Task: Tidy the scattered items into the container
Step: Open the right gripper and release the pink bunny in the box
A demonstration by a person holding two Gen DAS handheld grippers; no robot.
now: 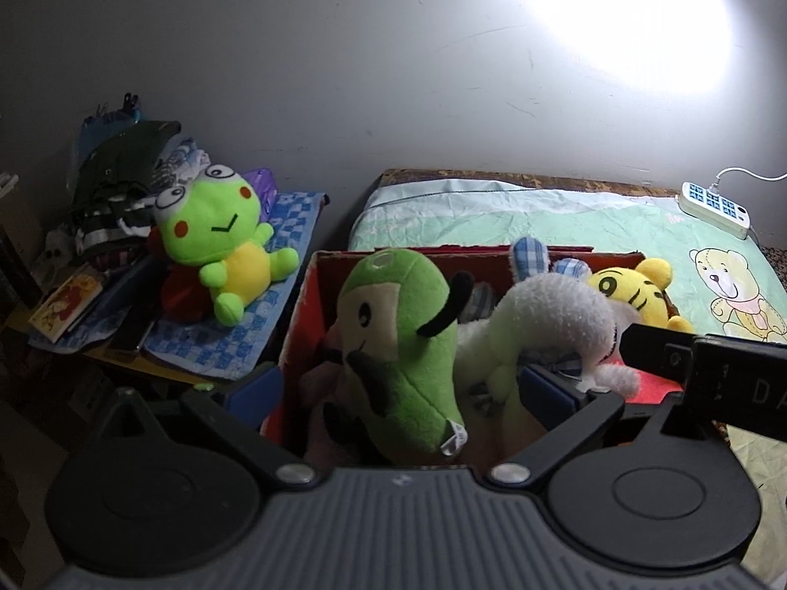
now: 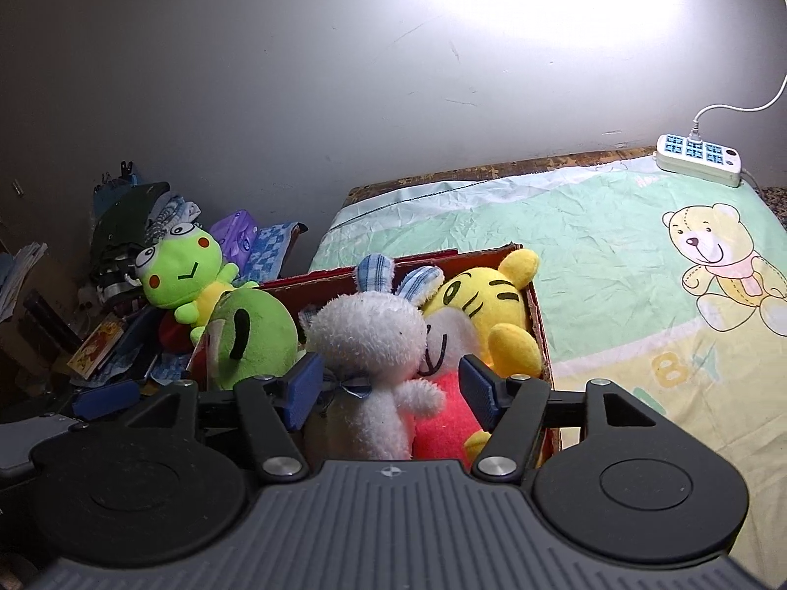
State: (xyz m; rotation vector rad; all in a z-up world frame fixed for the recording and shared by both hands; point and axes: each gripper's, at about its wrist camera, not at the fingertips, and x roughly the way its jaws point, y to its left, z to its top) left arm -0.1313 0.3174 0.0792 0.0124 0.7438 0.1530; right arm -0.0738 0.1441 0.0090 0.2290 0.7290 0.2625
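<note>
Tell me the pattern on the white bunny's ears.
Blue and white checks on the bunny's ears, clearest in the right wrist view.

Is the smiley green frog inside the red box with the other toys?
No, the green frog sits outside the red box, on a blue checkered cloth beside it.

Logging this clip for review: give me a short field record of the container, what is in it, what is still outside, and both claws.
container: red box on the bed sheet
inside: green plush, white bunny, yellow tiger
outside: frog plush on blue checked cloth, left of the box
left claw: open, jaws either side of the green plush
right claw: open, jaws either side of the white bunny
other: power strip at the bed's far corner
</note>
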